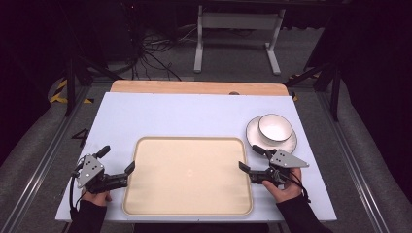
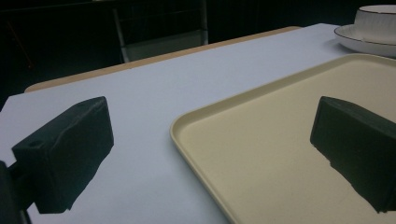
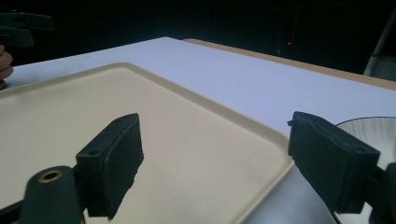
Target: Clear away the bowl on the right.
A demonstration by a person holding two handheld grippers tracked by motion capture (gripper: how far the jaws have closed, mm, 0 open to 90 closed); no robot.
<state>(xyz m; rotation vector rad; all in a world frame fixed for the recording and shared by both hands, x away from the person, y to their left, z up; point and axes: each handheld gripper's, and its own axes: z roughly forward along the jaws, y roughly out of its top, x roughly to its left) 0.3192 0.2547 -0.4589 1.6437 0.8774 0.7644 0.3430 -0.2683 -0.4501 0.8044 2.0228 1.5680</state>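
A shallow cream-coloured plastic tray [image 1: 188,175] with rounded corners lies at the near edge of the desk [image 1: 170,116], a wide white sheet on a wooden top, and nothing lies in it. The left gripper [image 1: 118,163] hovers at the tray's left rim, jaws spread wide and holding nothing; in the left gripper view one jaw stands over the bare desk and the other over the tray floor [image 2: 280,140], so the rim [image 2: 196,144] runs between them. The right gripper [image 1: 252,158] stands at the tray's right rim, equally wide and empty, straddling that edge [image 3: 261,135]. Towards the desk's far right corner a white bowl with a dark rim [image 1: 275,127] sits on a matching white plate [image 1: 253,139], just beyond the right gripper. If the hands close unevenly the tray may tilt or slide. A careless swing of the right hand could knock the plate, which lies close.
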